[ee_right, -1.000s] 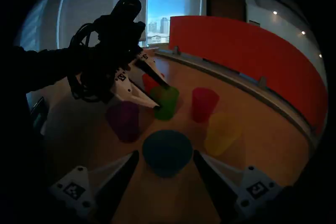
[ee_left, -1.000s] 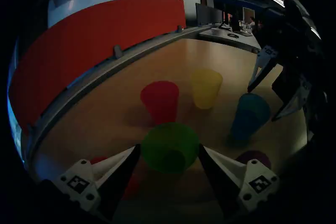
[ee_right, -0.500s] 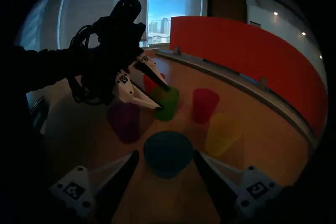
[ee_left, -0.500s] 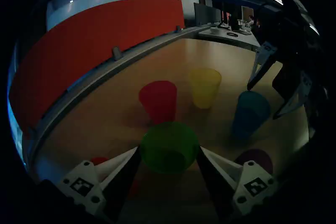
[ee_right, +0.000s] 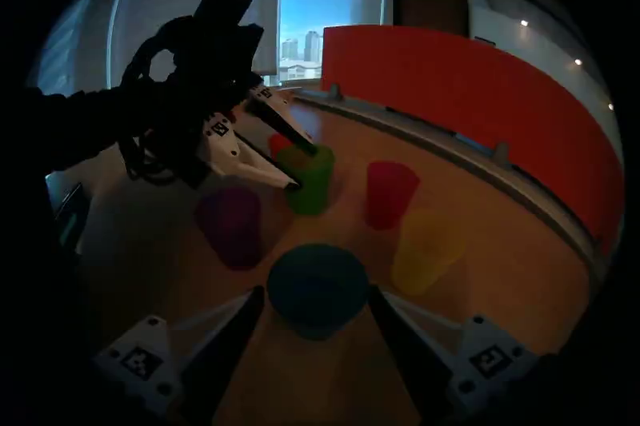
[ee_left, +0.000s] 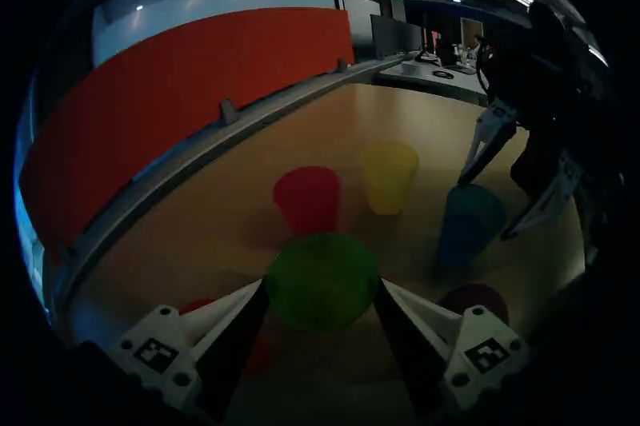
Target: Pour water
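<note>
while looking along the left hand-held gripper [ee_left: 319, 286], finds both fingers pressed to the sides of the green cup [ee_left: 322, 262], upright over the wooden worktop [ee_left: 240, 210]. beyond, sees a red cup [ee_left: 307, 198] and a yellow cup [ee_left: 390, 177], upright, near each other but apart. to the right, finds the right hand-held gripper [ee_left: 482, 210] closed on the blue cup [ee_left: 464, 234], one finger at each side. lower right, picks out a purple cup [ee_left: 474, 300]; behind the left finger, another red cup [ee_left: 190, 305], partly hidden
</note>
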Demonstrator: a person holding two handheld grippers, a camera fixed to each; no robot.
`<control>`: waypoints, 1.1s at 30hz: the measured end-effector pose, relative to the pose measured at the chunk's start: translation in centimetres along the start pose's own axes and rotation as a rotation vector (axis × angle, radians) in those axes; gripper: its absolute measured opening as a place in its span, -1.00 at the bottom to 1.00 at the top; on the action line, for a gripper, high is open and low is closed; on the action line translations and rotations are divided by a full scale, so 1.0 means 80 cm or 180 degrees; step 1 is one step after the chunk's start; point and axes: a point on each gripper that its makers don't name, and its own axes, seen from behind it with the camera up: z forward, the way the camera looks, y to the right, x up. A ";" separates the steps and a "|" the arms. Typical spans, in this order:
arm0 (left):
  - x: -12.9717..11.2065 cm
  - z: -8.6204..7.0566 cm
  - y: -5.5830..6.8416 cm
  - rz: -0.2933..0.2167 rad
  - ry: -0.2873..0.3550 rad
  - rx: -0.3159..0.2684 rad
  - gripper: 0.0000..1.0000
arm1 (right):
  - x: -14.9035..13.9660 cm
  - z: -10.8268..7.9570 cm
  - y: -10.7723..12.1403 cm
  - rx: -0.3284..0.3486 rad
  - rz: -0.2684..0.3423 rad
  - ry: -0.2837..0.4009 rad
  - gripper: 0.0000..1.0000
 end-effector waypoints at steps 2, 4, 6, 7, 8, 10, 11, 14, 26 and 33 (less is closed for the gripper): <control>0.001 -0.004 -0.001 -0.0004 0.0012 0.0010 0.77 | -0.001 0.004 0.001 -0.0003 0.0004 -0.0005 1.00; 0.001 -0.008 -0.001 -0.0018 0.0028 0.0015 0.77 | -0.002 0.007 0.001 0.0000 0.0007 -0.0007 1.00; 0.002 -0.012 -0.001 -0.0035 0.0044 0.0017 0.77 | -0.003 0.011 0.001 0.0005 0.0010 -0.0007 1.00; 0.002 -0.014 -0.002 -0.0048 0.0052 0.0018 0.77 | -0.003 0.012 0.001 0.0008 0.0011 -0.0008 1.00; 0.002 -0.016 -0.002 -0.0060 0.0059 0.0018 0.77 | -0.003 0.014 0.001 0.0011 0.0011 -0.0008 1.00; 0.004 -0.019 -0.002 -0.0082 0.0079 0.0020 0.77 | -0.004 0.018 0.002 0.0017 0.0012 -0.0012 1.00; 0.004 -0.021 -0.003 -0.0091 0.0090 0.0022 0.77 | -0.004 0.019 0.002 0.0020 0.0013 -0.0014 1.00; 0.006 -0.027 -0.003 -0.0110 0.0117 0.0023 0.77 | -0.005 0.023 0.002 0.0026 0.0012 -0.0026 1.00; 0.003 -0.038 -0.006 -0.0137 0.0159 0.0053 0.77 | -0.006 0.030 0.000 0.0072 0.0043 -0.0024 0.82; 0.003 -0.044 -0.005 -0.0176 0.0196 0.0059 0.77 | -0.001 0.028 0.000 0.0051 0.0059 0.0009 0.81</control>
